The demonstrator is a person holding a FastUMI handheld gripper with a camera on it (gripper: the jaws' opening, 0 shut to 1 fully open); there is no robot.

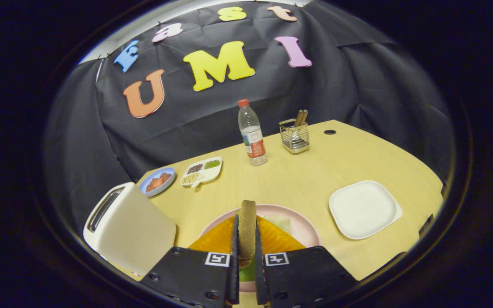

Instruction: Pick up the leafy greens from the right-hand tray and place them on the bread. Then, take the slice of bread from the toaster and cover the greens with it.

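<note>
Between the fingers | gripper (246,273) clamped a slice of bread (247,226) on edge, long axis toward 12 o'clock; pink plate (304,226) with leafy greens (281,222) lay directly beneath; toaster (129,226) at 9 o'clock; judged next: lay flat over greens

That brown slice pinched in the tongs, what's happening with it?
A person's hand-held gripper is shut on a slice of bread, held on edge above the pink plate with its orange food and leafy greens. The toaster stands beside it; the white tray is bare.
</note>
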